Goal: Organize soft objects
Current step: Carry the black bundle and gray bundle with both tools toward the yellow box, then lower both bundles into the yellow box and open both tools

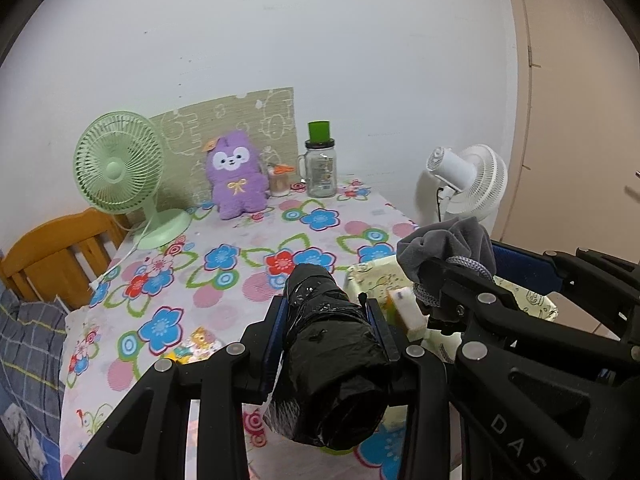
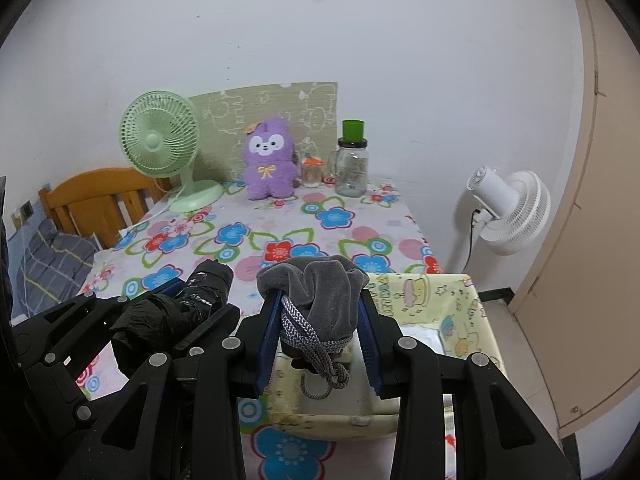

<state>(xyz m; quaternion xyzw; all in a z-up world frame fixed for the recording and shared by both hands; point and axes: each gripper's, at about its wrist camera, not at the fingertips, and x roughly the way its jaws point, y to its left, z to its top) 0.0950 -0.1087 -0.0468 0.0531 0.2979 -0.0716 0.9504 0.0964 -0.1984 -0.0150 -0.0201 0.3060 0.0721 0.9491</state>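
Table (image 2: 280, 216), left to right: green fan (image 2: 160, 140), purple plush (image 2: 270, 160), jar (image 2: 352, 168), cup (image 2: 353, 130) on its lid.

Left gripper (image 1: 326, 330): jaws closed partway on black roll (image 1: 332, 352), long axis pointing away toward the plush, held above the table.

Right gripper (image 2: 318, 320): jaws clamped on grey pouch (image 2: 320, 292), cord (image 2: 316, 348) hanging, over the yellow box (image 2: 464, 312); box holds something white, unclear.

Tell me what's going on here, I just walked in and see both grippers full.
A person is tidying soft things with two handheld grippers. The left gripper is shut on a black folded umbrella, held above the floral tablecloth. The right gripper is shut on a grey drawstring pouch, held over the near edge of the yellow fabric box. Neither item has been set down yet.
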